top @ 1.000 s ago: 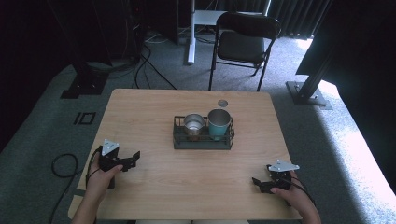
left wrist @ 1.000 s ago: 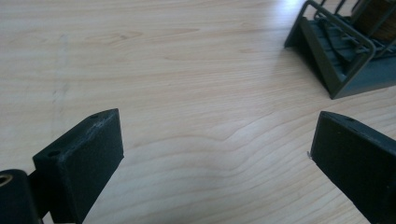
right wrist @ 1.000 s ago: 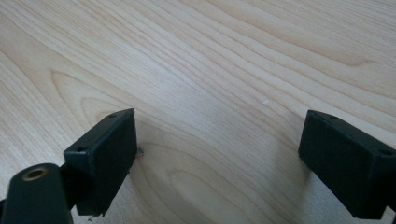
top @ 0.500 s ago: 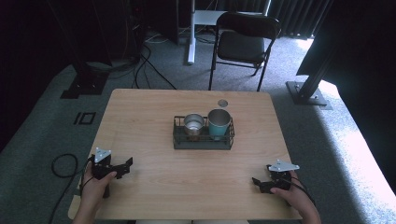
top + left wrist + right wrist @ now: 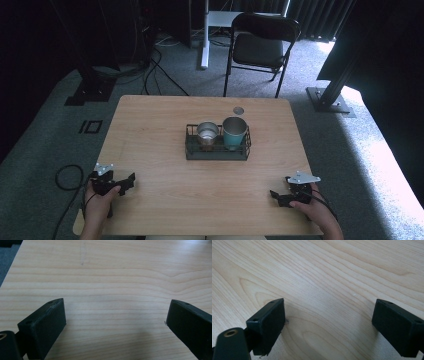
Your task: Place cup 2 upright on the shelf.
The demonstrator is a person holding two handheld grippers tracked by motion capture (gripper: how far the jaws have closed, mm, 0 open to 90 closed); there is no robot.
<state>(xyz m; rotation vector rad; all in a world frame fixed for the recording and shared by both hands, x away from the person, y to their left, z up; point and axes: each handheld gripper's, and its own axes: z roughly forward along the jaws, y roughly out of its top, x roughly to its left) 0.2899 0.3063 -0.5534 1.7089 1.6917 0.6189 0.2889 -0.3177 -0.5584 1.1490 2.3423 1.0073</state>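
A black wire basket (image 5: 218, 150) stands at the middle of the wooden table (image 5: 160, 125). It holds a steel cup (image 5: 207, 132) on the left and a teal cup (image 5: 234, 132) on the right, both upright. My left gripper (image 5: 127, 181) rests near the table's front left corner, open, with bare wood between its jaws (image 5: 115, 315). My right gripper (image 5: 276, 196) lies near the front right corner, also open over bare wood (image 5: 328, 315). Both are far from the basket.
A round cable hole (image 5: 238, 110) sits in the table behind the basket. A black folding chair (image 5: 262, 45) stands beyond the far edge. Cables and stand bases lie on the grey carpet around the table.
My left gripper has drawn back toward the front left corner of the table. The right gripper has stayed in place.
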